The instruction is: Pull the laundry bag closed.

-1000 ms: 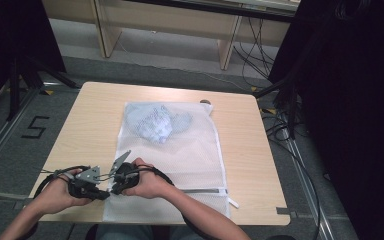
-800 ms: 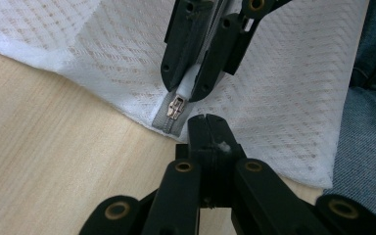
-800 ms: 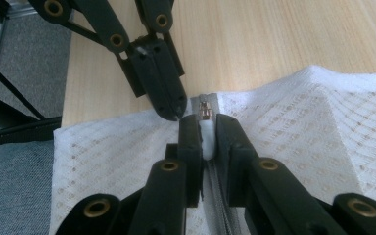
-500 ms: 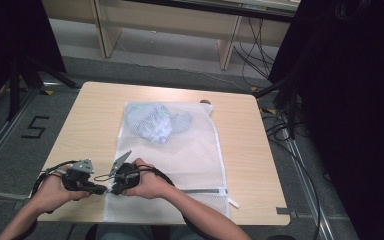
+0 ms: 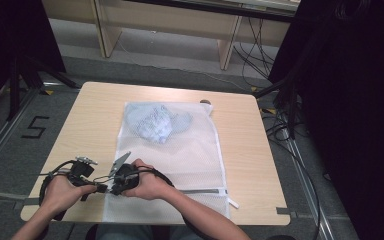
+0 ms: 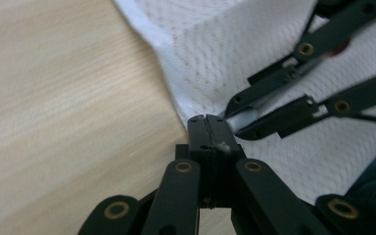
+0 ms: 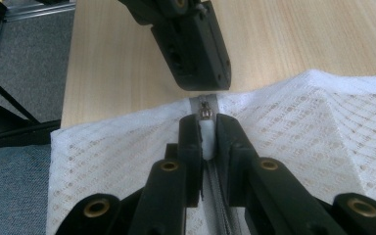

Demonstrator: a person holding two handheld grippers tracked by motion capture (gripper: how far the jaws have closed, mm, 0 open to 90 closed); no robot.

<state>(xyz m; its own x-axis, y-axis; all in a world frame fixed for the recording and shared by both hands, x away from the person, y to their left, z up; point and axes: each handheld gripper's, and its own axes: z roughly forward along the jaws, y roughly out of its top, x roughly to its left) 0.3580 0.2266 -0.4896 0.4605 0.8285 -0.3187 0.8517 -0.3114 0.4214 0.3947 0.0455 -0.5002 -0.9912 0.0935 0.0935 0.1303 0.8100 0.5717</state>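
A white mesh laundry bag lies flat on the wooden table, with a light-blue garment inside its far end. A grey zipper runs along the bag's near end. At the bag's near left corner both grippers meet. My left gripper is shut on the bag's edge at the end of the zipper tape. My right gripper faces it, shut on the white zipper pull tab, just behind the metal slider. From above, the left gripper and right gripper touch tip to tip.
The table's near edge runs just below the hands, and cables loop off the grippers at the left. A small dark disc sits by the bag's far right corner. Floor, shelving legs and cables surround the table.
The left hand has edged slightly leftward at the bag's corner. The right hand has kept still, and both grippers stay shut.
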